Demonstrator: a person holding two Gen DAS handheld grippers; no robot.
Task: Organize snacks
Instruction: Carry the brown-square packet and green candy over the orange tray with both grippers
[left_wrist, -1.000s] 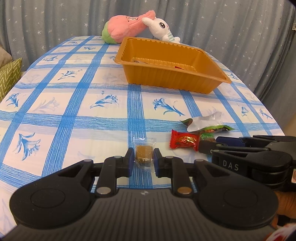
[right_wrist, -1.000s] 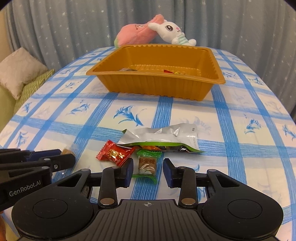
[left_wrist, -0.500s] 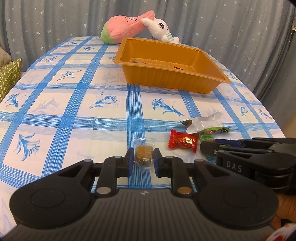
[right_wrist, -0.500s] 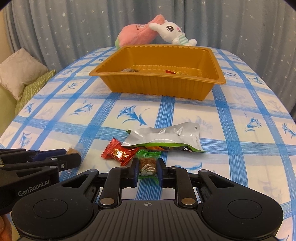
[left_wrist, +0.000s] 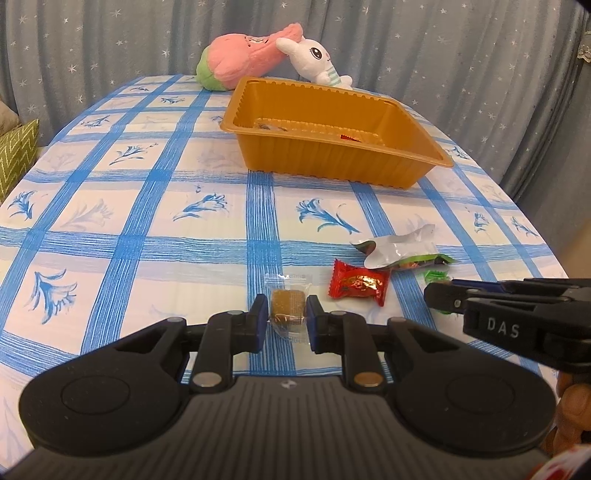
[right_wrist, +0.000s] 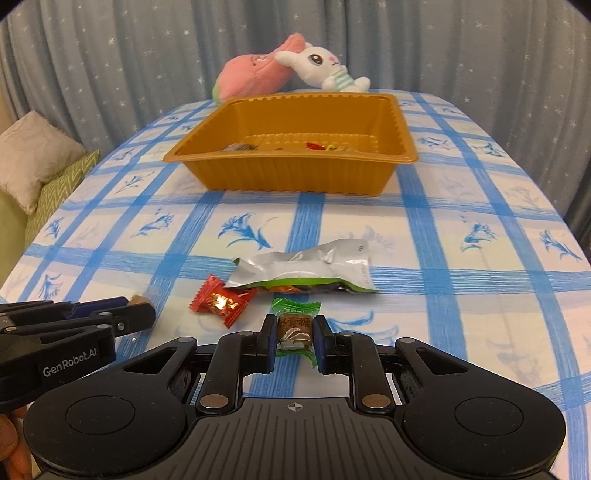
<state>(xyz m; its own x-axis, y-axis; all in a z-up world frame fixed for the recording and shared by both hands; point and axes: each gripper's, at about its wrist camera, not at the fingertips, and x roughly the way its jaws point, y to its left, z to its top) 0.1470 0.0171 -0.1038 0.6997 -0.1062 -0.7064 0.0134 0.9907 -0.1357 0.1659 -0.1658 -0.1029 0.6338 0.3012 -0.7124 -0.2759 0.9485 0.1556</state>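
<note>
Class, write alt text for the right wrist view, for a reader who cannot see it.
The right gripper is shut on a green-wrapped candy on a blue-checked tablecloth. Just beyond lie a red candy and a silver snack packet; farther back stands an orange tray holding a few snacks.

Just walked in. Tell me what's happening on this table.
A person is sorting snacks with two handheld grippers. The left gripper is shut on a brown candy in clear wrap; the right gripper is shut on a green-wrapped candy. A red-wrapped candy and silver pouch lie outside the orange plastic tray.
</note>
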